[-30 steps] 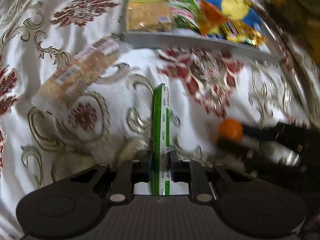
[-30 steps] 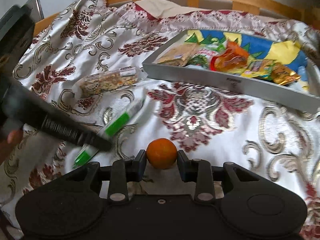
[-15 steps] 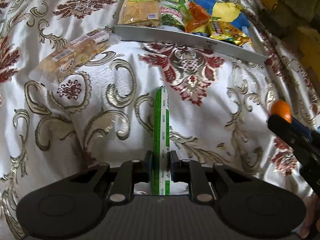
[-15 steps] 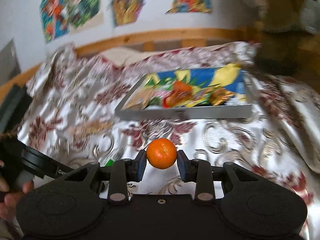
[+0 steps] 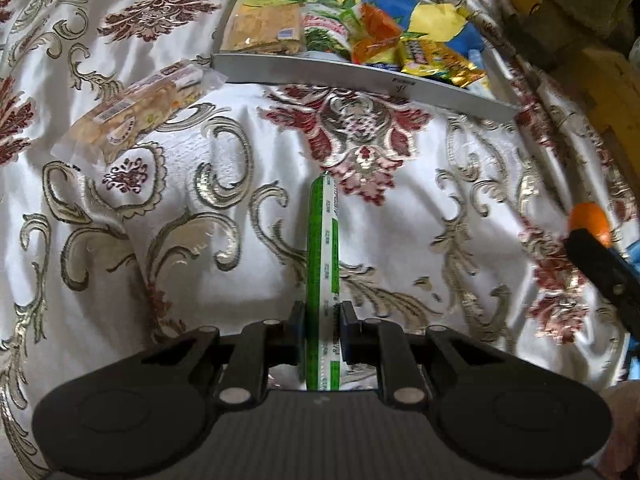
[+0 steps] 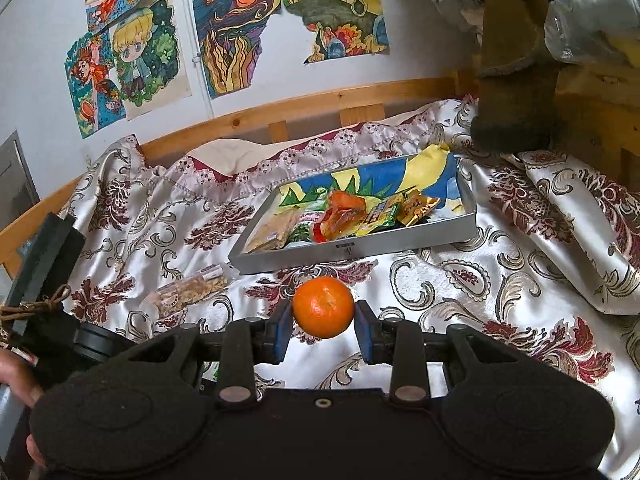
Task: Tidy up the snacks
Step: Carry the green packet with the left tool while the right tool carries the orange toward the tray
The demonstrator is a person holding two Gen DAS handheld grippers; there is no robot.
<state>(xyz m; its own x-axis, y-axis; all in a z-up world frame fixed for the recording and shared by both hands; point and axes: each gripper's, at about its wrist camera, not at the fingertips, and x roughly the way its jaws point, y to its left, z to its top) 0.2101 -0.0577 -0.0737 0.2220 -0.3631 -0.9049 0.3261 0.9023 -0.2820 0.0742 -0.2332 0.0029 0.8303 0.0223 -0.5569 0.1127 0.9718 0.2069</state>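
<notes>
My left gripper point(image 5: 322, 334) is shut on a long green-and-white snack stick point(image 5: 323, 256) that points away over the patterned bedspread. My right gripper point(image 6: 323, 330) is shut on an orange mandarin point(image 6: 323, 307), held above the bed. The same mandarin point(image 5: 591, 219) shows at the right edge of the left wrist view. A grey tray point(image 6: 360, 247) with a colourful lining holds several snack packets point(image 6: 348, 216) and lies ahead of both grippers; its front wall point(image 5: 360, 80) faces me. A clear packet of nut bars point(image 5: 132, 114) lies on the bedspread left of the tray.
The bed's wooden rail point(image 6: 280, 108) and a wall with drawings point(image 6: 224, 28) stand behind the tray. A brown cushion point(image 6: 516, 80) sits at the back right. A hand point(image 6: 16, 376) holds the other gripper's handle at the left edge of the right wrist view.
The right gripper has lifted the mandarin off the bedspread and tilted up toward the tray and wall. The left gripper has raised the snack stick a little and drifted right.
</notes>
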